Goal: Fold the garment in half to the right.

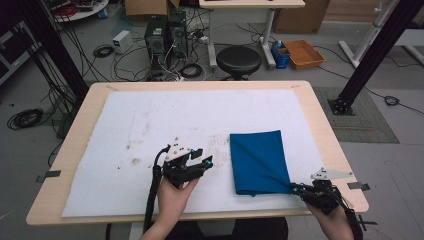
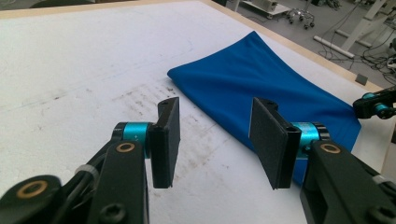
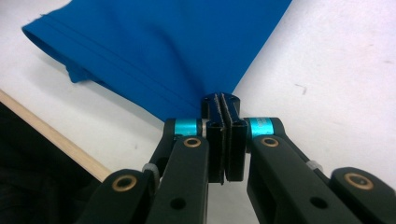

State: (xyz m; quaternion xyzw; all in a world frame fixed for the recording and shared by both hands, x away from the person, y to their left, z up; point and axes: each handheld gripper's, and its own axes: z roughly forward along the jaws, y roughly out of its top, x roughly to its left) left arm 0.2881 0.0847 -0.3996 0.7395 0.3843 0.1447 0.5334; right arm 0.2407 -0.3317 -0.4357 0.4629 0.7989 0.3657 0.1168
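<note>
At near corner: blue cloth [image 1: 258, 161] is pinched by right gripper [image 1: 300, 189].
Left gripper [image 1: 204, 160]: jaws apart, empty.
Risk: thin pinch may be slipped by pulling.

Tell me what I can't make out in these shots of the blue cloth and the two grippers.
- Blue cloth, right gripper view: the pinched corner is hidden between the shut jaws of the right gripper; the top edge cuts off its far part.
- Cloth, left gripper view: the left gripper, open, has one pad covering part of the near edge.
- High view: the number of folded layers can't be told; the stains on the white mat are too small to identify.
</note>
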